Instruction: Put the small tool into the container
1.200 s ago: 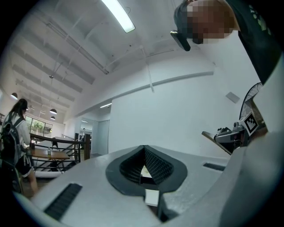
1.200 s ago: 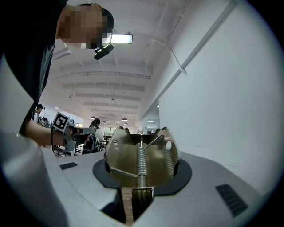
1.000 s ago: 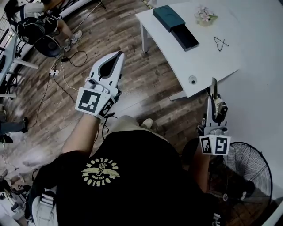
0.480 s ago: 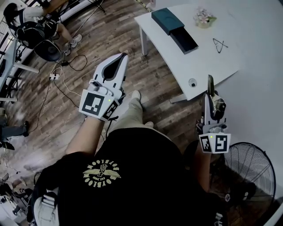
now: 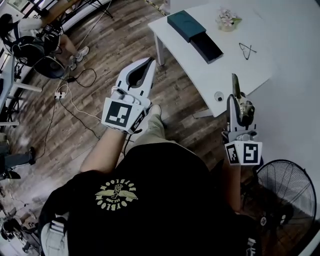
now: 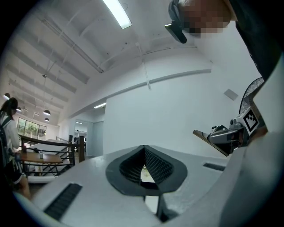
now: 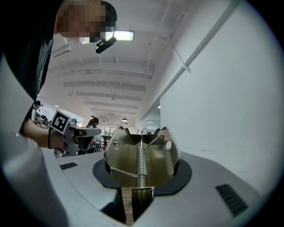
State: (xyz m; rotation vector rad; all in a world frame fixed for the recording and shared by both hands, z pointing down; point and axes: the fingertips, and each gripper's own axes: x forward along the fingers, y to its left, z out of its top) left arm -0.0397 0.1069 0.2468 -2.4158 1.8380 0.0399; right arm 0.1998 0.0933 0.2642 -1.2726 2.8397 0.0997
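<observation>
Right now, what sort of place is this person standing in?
Probably an open-plan office or lab workspace: a white table on a wood floor, a standing fan, a power strip with cables trailing across the floor, and long ceiling lights.
</observation>
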